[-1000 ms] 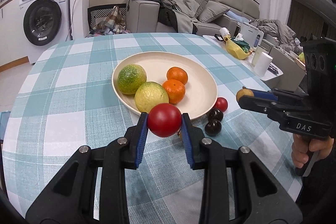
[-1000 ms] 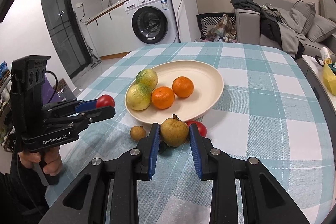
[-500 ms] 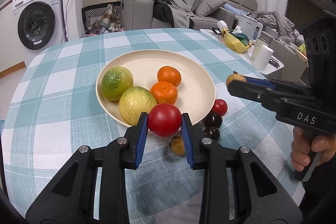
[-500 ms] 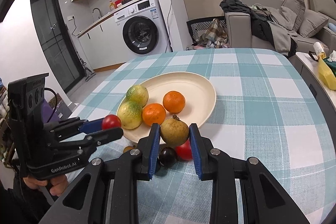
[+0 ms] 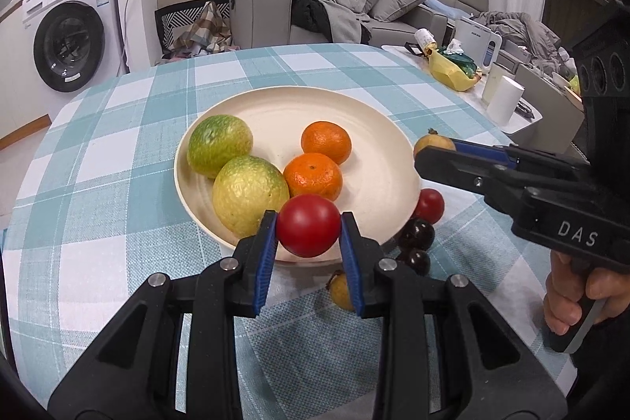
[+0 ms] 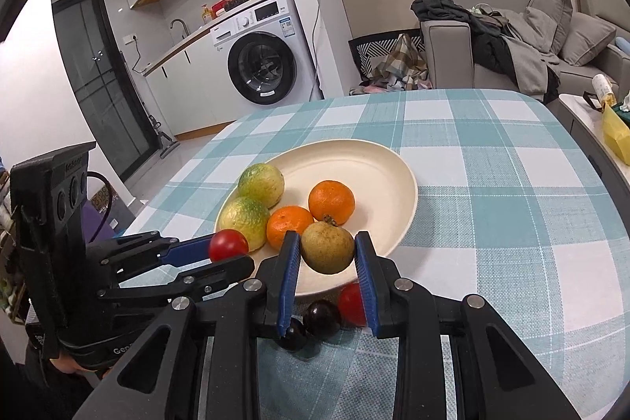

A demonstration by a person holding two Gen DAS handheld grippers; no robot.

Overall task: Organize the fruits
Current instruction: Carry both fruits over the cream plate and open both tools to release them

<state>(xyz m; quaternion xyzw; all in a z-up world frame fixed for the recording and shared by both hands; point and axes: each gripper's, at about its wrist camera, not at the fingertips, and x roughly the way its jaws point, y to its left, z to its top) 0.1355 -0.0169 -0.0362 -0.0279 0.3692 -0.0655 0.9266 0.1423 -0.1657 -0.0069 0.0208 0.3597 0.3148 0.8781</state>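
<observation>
1. Counter (image 5: 118, 262), covered in a teal-and-white check cloth; it carries the plate and the loose fruit.
2. Cream plate (image 5: 370, 128), near the middle of the counter. It holds two green-yellow citrus fruits (image 5: 218, 144) on its left side and two oranges (image 5: 313, 176) just right of them, one behind the other.
3. Left tool (image 5: 308, 237), blue pads clamped on a red tomato (image 5: 308, 225). The tomato sits at the pad tips and hangs over the plate's near rim, in front of the nearer citrus fruit. In the right wrist view the same tool (image 6: 226, 254) comes in from the left, tomato at the plate's left edge.
4. Right tool (image 6: 327, 256), pads clamped on a brownish-yellow round fruit (image 6: 327, 247) with a small stem on top. The fruit is held over the near rim of the plate, just in front of the two oranges. In the left wrist view it (image 5: 433, 144) shows at the plate's right edge, with a hand (image 5: 579, 298) on the tool's grip.
5. Loose on the cloth, just off the plate's near right rim: a second red tomato (image 5: 431, 205), two dark round fruits (image 5: 417, 235) touching each other, and a small yellow-brown fruit (image 5: 340, 290) partly hidden behind the left tool's pad.
</observation>
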